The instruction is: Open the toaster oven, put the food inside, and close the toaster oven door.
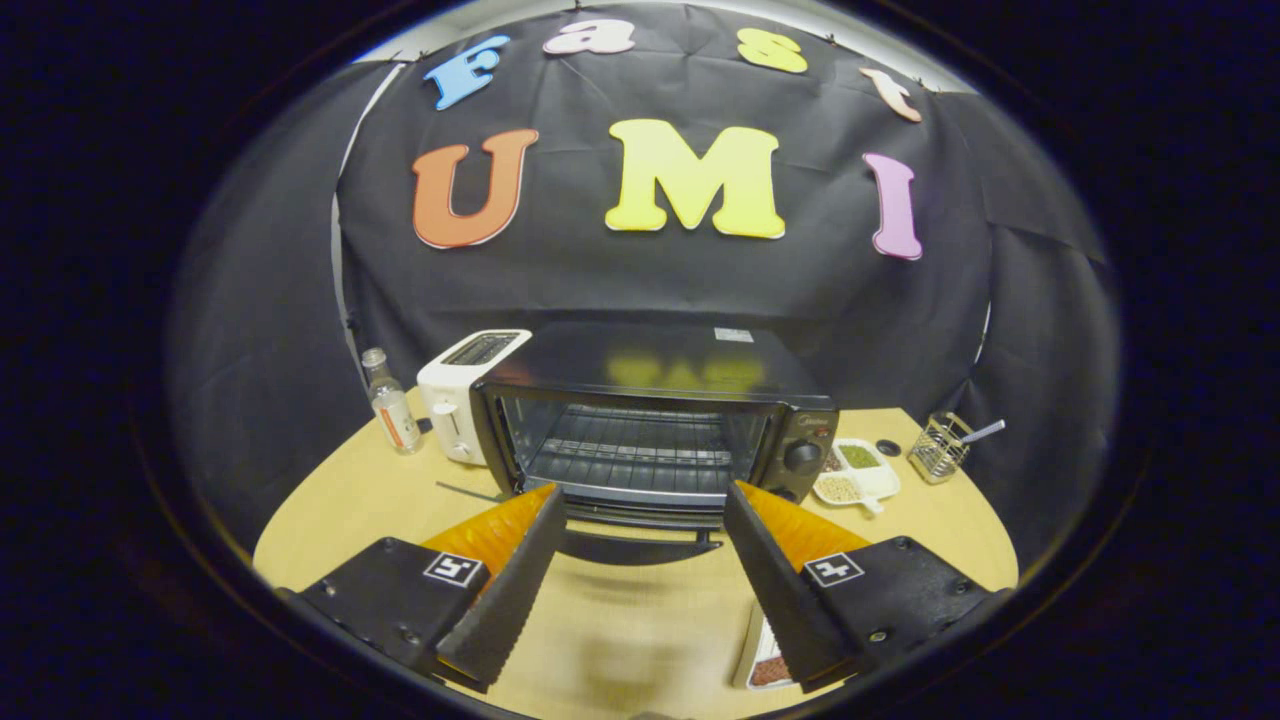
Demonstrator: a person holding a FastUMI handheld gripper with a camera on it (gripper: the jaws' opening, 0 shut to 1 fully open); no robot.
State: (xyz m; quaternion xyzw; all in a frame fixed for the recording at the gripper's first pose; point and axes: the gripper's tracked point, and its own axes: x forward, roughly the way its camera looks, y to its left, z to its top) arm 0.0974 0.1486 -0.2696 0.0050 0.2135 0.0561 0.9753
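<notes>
gripper: i see my two fingers spread wide apart, nothing between them but bare tabletop and the front of the oven; they press on nothing.
toaster oven: sits toward the back edge of the table, just ahead of my fingertips. black body, glossy top.
oven door: folded down and open, lying flat toward me between the fingertips; its handle bar shows at the near edge.
oven inside: wire rack in place, and i see no food on it.
control knobs: on the oven's right front panel, one round knob clear, another below it partly behind my right finger.
food tray: near front edge of the table, mostly hidden under my right finger; a white rim with something reddish-brown in it, i cannot tell what kind of food.
divided dish: white, just beside the oven's right side; one compartment holds green bits, another pale grains, a third darker contents i can't make out.
wire basket: toward the right edge of the table, a metal utensil handle sticking out of it.
small dark disc: flat on the table between dish and basket.
white toaster: touching or just beside the oven's left side.
glass bottle: upright, left of the toaster, with a label i leave unread; contents unclear.
</notes>
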